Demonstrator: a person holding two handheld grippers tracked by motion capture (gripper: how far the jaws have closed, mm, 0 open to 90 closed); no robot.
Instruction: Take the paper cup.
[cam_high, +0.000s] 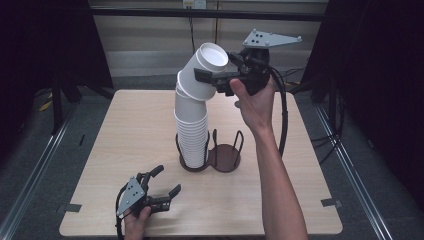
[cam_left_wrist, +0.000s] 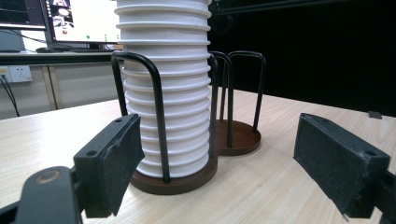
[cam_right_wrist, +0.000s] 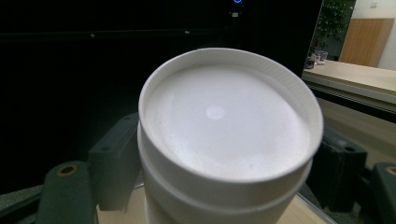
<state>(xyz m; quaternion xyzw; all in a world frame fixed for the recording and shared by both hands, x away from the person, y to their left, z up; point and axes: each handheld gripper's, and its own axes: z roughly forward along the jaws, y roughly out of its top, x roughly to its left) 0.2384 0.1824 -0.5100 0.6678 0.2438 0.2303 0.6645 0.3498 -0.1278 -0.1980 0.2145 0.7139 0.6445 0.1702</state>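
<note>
White paper cups (cam_high: 192, 122) lean at upper centre; the right tongs (cam_high: 220, 76), clamped on the top cup (cam_high: 211, 57), could topple them, the left tongs (cam_high: 159, 186) lying apart.

One cup stack (cam_high: 192, 130), one two-ring holder (cam_high: 225, 157), two grippers, one table (cam_high: 125, 130).

1. The cup holder (cam_high: 210, 159) stands on the table (cam_high: 125, 130), near its middle; it has two round bays side by side.
2. The stack of cups (cam_high: 191, 135) sits upside down in the left bay; the right bay (cam_high: 226, 157) holds nothing.
3. The top cups (cam_high: 202, 72) lean off the stack, tilted up and to the right.
4. The right gripper (cam_high: 220, 75) is above the holder, its jaws on either side of the top cups.
5. The left gripper (cam_high: 165, 182) lies at the table's near edge, in front and left of the holder, apart from it.
</note>
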